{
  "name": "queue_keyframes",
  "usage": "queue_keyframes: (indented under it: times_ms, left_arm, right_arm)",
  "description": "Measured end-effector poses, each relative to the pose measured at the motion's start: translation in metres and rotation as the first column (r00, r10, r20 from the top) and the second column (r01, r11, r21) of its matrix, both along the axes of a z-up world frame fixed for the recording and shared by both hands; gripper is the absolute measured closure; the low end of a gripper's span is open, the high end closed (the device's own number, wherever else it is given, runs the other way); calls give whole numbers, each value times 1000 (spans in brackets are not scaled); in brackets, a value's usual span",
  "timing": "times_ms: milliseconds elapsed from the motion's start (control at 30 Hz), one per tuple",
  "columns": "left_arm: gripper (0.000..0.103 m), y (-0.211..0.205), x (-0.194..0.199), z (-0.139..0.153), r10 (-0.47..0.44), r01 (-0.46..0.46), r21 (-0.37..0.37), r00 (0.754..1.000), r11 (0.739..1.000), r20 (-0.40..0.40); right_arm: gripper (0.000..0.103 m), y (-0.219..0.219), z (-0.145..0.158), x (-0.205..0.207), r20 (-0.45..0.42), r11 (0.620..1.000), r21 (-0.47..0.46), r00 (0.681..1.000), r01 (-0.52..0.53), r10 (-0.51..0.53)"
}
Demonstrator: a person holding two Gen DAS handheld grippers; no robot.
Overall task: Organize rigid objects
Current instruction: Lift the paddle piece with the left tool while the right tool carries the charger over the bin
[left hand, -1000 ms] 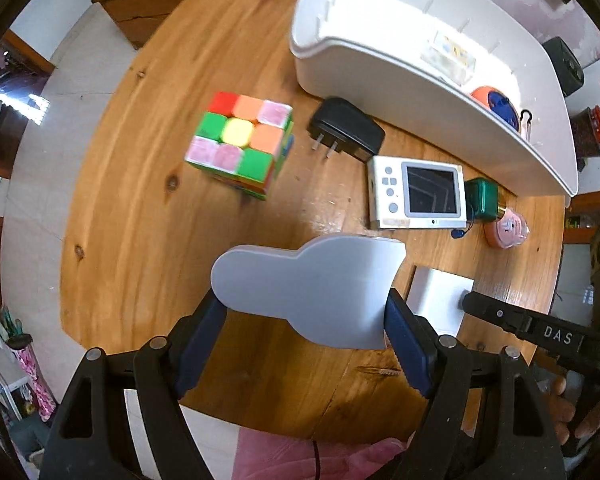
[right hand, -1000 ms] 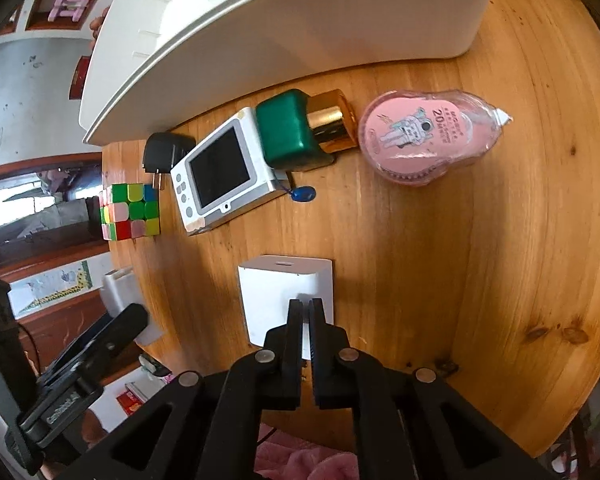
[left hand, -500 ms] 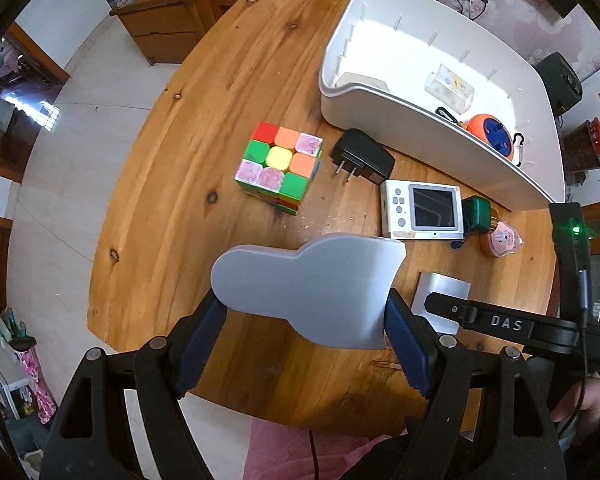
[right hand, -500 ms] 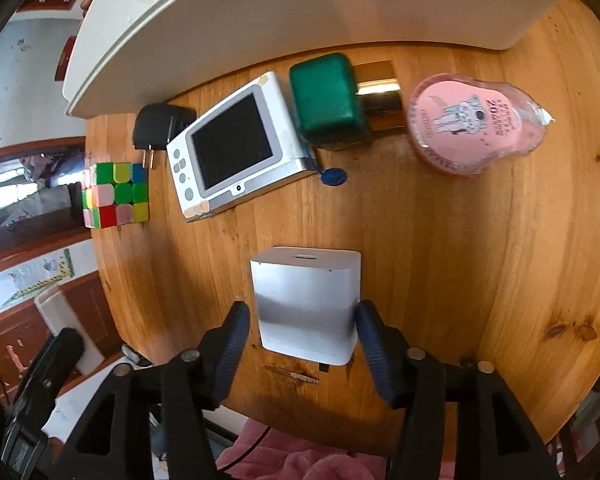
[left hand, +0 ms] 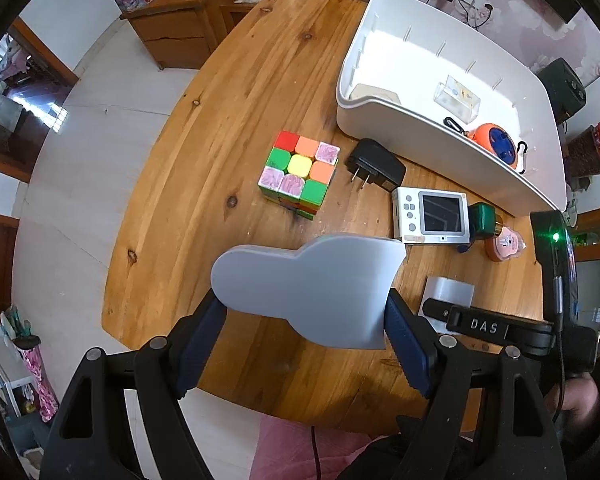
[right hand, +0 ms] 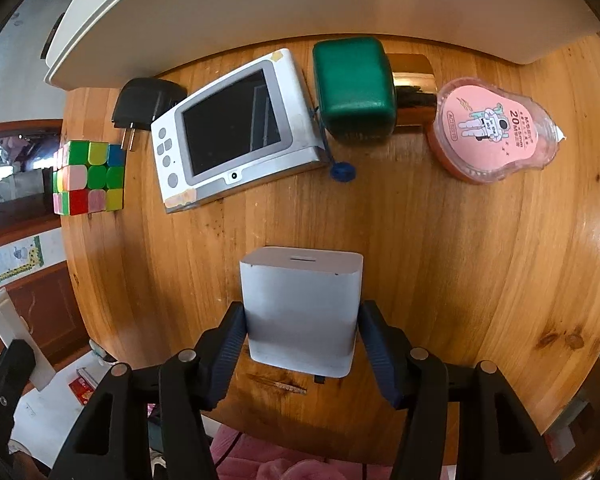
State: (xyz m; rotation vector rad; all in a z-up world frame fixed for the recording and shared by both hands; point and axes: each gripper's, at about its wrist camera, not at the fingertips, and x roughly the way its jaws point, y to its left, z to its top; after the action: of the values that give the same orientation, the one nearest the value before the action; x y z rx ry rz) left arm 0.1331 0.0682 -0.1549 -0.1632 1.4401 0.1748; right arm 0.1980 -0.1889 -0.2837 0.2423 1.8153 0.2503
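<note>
Round wooden table (left hand: 204, 128); white bin (left hand: 480, 160) at far edge. Left gripper (left hand: 306, 330): jaws clamped on flat grey plastic piece (left hand: 312, 280), held above table. Right gripper (right hand: 302, 346): jaws apart, straddling white box (right hand: 302, 304) on table, right pad clear.

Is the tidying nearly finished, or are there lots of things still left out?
Only begun. Two things lie in the white bin. The left hand-held gripper holds a flat white piece; the right one straddles a white box. The cube, plug, camera, green case and pink tape wait on the table.
</note>
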Motion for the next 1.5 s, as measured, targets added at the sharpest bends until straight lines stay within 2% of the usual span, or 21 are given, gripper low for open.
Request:
queue_keyframes:
  times_ms: [133, 233, 400, 533, 633, 733, 867, 1100, 1300, 1500]
  left_arm:
    - [22, -2, 4, 6, -7, 6, 8, 1000, 1000, 21]
    - [22, -5, 8, 13, -17, 16, 16, 999, 1000, 45]
    - [22, -11, 18, 28, -33, 30, 32, 995, 999, 98]
    - [22, -18, 25, 39, -49, 45, 26, 988, 999, 149]
    - [22, -22, 30, 45, -56, 54, 13, 980, 998, 193]
    - [22, -25, 35, 50, -62, 63, 3, 972, 998, 227]
    - [22, -27, 42, 52, -58, 72, -43, 964, 997, 258]
    - [22, -30, 56, 58, -51, 80, -78, 944, 994, 325]
    - [22, -38, 70, 62, -102, 150, -87, 910, 985, 402]
    - [22, -46, 88, 62, -121, 198, -115, 871, 973, 477]
  right_arm:
    - [45, 7, 1, -2, 7, 1000, 30, 1000, -8, 8]
    - [45, 10, 12, -2, 55, 997, 71, 998, -30, 26]
    - [45, 11, 43, 2, 193, 988, 138, 980, -74, 46]
    - [45, 9, 68, 5, 311, 983, 155, 949, -99, 46]
    - [45, 4, 86, 6, 398, 981, 161, 917, -107, 34]
    - [45, -2, 104, 7, 493, 983, 151, 870, -107, 19]
    - [45, -4, 125, 6, 615, 983, 148, 789, -108, -6]
    - [45, -17, 148, 8, 747, 985, 160, 661, -68, -76]
    - [45, -25, 152, 19, 792, 987, 157, 602, -42, -101]
    - [45, -34, 148, 31, 819, 981, 195, 549, 5, -166]
